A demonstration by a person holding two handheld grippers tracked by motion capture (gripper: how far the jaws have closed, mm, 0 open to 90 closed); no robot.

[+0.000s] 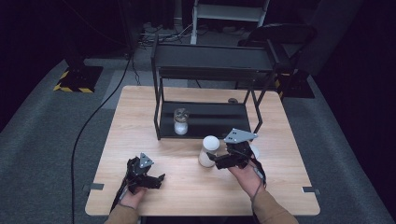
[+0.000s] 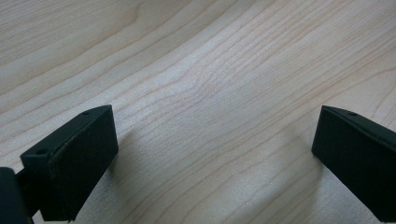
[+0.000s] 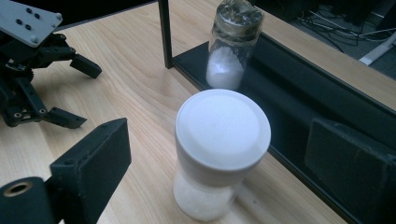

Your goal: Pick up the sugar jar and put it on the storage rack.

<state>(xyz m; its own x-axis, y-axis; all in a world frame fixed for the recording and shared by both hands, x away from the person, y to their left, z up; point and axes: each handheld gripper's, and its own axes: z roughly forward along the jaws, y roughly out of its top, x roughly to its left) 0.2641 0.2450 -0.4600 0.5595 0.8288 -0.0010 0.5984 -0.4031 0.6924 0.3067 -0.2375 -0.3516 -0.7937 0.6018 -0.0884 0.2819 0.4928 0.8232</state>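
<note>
The white-capped jar [image 3: 219,154] stands upright on the table [image 1: 140,116], just in front of the black rack [image 1: 210,74] and between the spread jaws of the right gripper [image 3: 224,158]. Those jaws are released, one on each side of the jar; in the right gripper view neither pad seems to press it yet.

The jar has a broad, flat white cap over a clear body filled with white powder or grains. I judge it rigid, smooth and somewhat slippery, moderately heavy for its size, and breakable if the body is glass. The cap is wider than the body, so the safer hold is probably on the straight wall just under the cap, where the cap's overhang would stop it sliding down. Gripping the cap alone risks a twist or a loose lid.

The left gripper [image 1: 145,175] rests low over bare wood, well to the left of the jar and nearer the person, jaws wide apart and holding nothing.

Beyond the jar, the rack's lower shelf [image 3: 289,107] carries a second jar [image 3: 231,46] with a foil-like top, near its left post [image 3: 164,32]. The shelf's raised front edge and that post are what to clear. There is open shelf to the right of the second jar, though the upper shelf [image 1: 212,58] limits headroom.
</note>
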